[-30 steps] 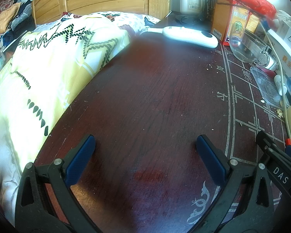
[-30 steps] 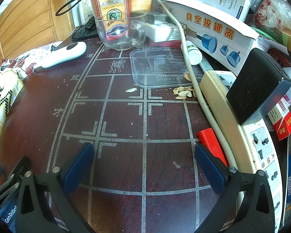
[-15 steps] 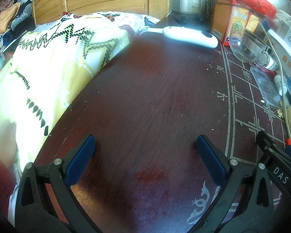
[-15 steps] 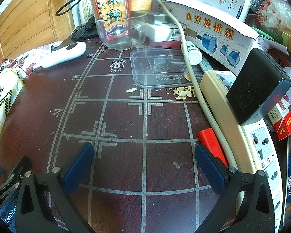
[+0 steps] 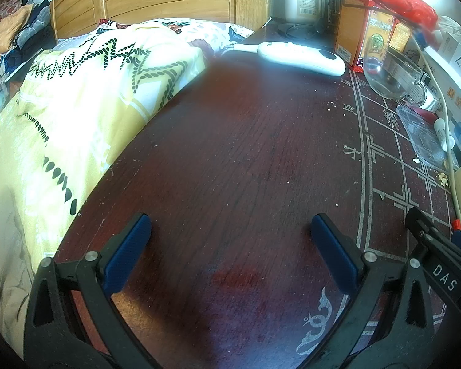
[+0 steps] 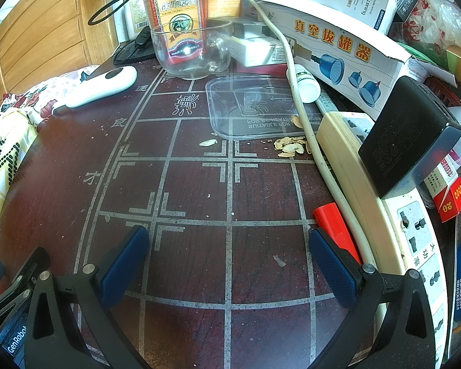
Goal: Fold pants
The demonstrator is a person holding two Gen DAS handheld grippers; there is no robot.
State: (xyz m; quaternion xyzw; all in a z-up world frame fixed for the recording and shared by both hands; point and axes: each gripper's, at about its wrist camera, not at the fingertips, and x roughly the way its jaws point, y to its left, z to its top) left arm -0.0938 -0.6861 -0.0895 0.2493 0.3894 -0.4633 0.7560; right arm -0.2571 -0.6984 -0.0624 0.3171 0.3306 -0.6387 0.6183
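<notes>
both the left gripper [image 5: 230, 246] and right gripper [image 6: 227, 255] sit low over the dark desk [image 5: 246, 153], fingers apart, gripping nothing. a glass bowl [image 6: 190, 52] stands empty beside a clear, empty plastic tray [image 6: 255, 107].

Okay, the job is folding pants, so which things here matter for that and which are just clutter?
For the job: left gripper, open; right gripper, open; bare table. No pants in view.

Lying about: glass bowl, white handheld device, clear plastic lid, power strip, black adapter, seed shells, yellow quilt.
</notes>
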